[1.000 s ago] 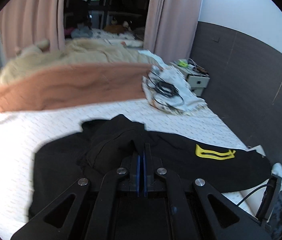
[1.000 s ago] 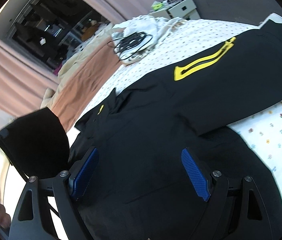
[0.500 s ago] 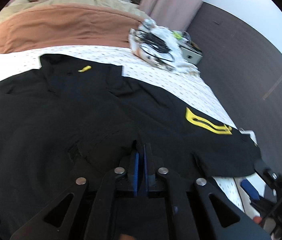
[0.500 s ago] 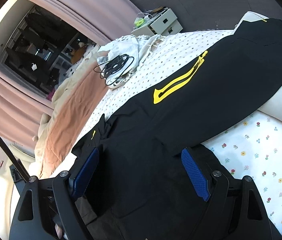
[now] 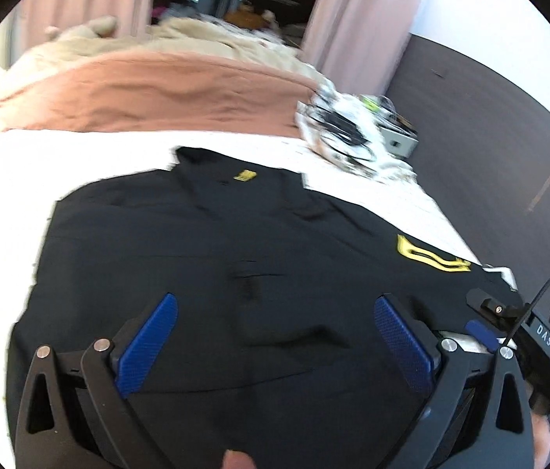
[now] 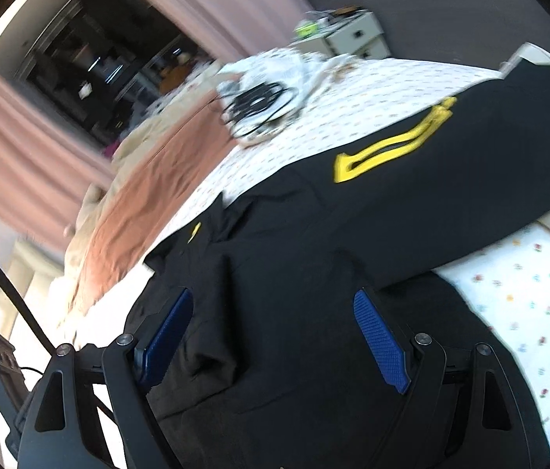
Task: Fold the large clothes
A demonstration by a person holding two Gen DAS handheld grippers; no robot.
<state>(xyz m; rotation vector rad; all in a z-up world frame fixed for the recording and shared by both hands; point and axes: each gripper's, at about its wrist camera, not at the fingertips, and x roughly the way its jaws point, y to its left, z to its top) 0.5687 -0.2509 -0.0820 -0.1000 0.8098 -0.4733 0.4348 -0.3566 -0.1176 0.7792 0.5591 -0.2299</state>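
A black jacket (image 5: pixel 212 258) with a yellow stripe mark (image 5: pixel 429 256) on one sleeve lies spread flat on the bed (image 5: pixel 79 164), whose sheet is white with a small floral print. The left gripper (image 5: pixel 275 336) hangs over the jacket's near edge with its jaws opening, the blue pads (image 5: pixel 146 346) wide apart and clear of the cloth; no fabric is pinched between them. The right gripper (image 6: pixel 271 338) hovers over the jacket's lower part, jaws spread, nothing clamped. Beyond the jacket's collar lies a rust-brown blanket (image 5: pixel 150 97), with a beige cover (image 5: pixel 204 39) behind it. Past the striped sleeve, a crumpled white cloth (image 6: pixel 275 90) carries a coil of black cable (image 6: pixel 253 101).
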